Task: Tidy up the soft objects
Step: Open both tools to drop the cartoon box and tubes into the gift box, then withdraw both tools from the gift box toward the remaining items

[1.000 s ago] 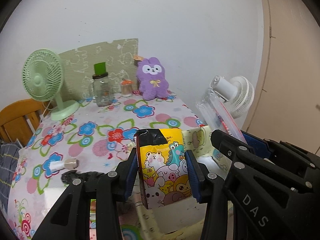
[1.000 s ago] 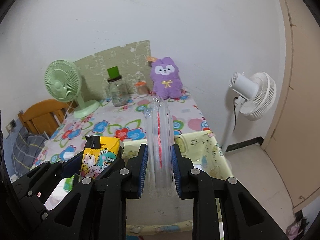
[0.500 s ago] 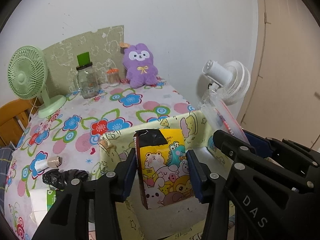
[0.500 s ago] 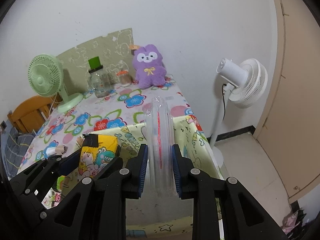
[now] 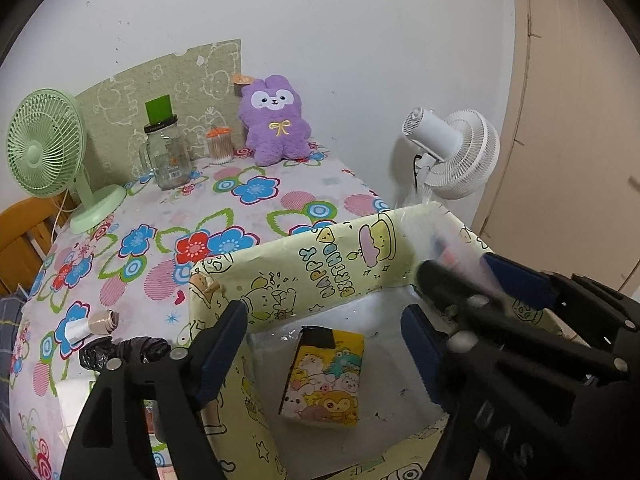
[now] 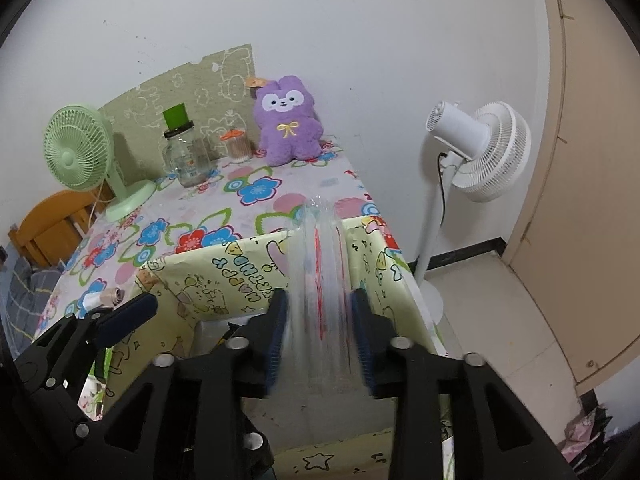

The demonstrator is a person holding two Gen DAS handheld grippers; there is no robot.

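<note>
With the yellow cartoon packet (image 5: 322,376) lying in the box (image 5: 320,264) beneath our open left gripper (image 5: 320,344), our right gripper (image 6: 319,336) clamped the clear plastic pack (image 6: 322,280); we judged lowering before release best.

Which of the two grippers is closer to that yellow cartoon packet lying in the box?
Left. The left gripper hangs open right above the yellow packet; the right gripper sits off to its right.

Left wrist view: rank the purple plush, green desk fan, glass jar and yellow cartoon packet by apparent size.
1. Green desk fan, largest.
2. Purple plush and yellow cartoon packet: about alike, and the packet lies much nearer the camera, so unranked.
3. Glass jar, smallest.
</note>
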